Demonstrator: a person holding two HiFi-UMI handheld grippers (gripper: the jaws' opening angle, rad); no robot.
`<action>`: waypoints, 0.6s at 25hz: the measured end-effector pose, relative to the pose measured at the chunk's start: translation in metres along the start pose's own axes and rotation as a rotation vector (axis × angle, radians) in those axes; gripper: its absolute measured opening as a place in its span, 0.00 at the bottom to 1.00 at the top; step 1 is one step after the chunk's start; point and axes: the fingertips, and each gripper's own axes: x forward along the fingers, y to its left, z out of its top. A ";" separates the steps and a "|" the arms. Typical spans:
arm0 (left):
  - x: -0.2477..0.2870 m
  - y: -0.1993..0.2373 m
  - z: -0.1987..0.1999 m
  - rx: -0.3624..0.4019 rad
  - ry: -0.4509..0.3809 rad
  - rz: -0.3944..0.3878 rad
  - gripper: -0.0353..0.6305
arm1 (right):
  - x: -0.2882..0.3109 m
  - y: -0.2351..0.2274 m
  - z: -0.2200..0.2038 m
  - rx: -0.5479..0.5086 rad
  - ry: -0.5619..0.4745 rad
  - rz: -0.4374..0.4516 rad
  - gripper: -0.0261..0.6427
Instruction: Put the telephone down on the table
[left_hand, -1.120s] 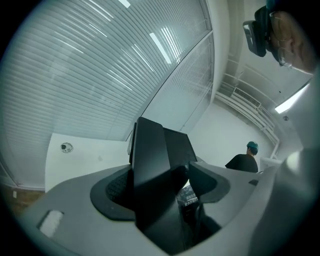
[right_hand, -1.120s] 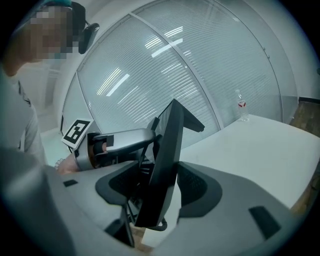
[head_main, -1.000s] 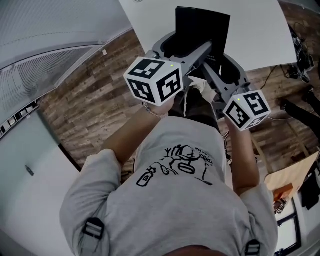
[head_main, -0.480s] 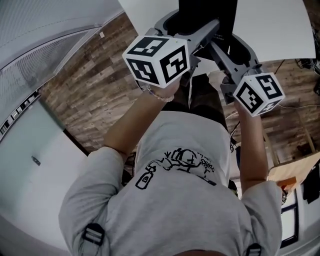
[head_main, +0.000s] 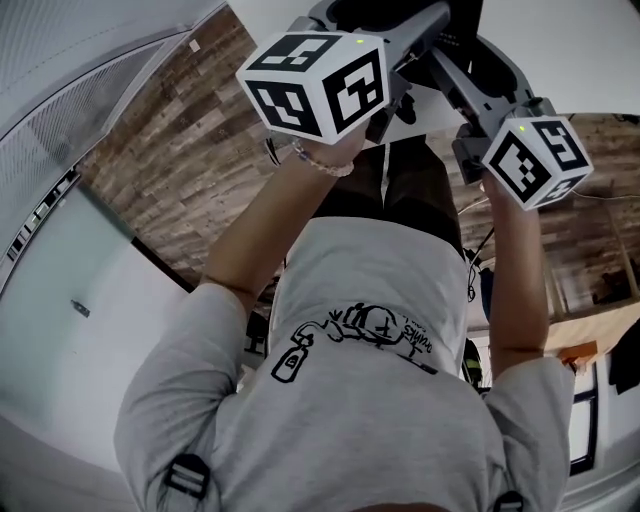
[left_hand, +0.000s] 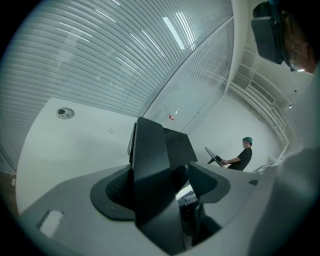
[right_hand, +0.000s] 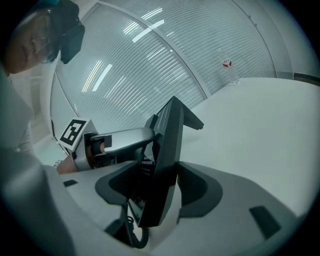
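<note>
Telephone (left_hand: 150, 165), clamped in left hand-held gripper (left_hand: 161, 189), also in right hand-held gripper (right_hand: 162, 187)

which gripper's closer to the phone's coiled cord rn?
Right. The coiled cord hangs just below the right gripper, which is shut on the telephone. The left gripper clamps the telephone's far edge, away from the cord.

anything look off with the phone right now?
The telephone stands on edge, nearly upright, clamped by both the left gripper and the right gripper, with its coiled cord dangling below. No damage visible.
</note>
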 end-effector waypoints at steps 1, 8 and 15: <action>0.003 0.003 -0.002 0.000 0.007 0.004 0.55 | 0.003 -0.004 -0.002 0.009 0.006 -0.002 0.39; 0.036 0.037 -0.007 -0.005 0.027 0.022 0.55 | 0.037 -0.035 -0.008 0.034 0.043 -0.017 0.39; 0.050 0.043 -0.013 0.017 0.029 0.039 0.55 | 0.046 -0.049 -0.014 0.051 0.076 -0.026 0.39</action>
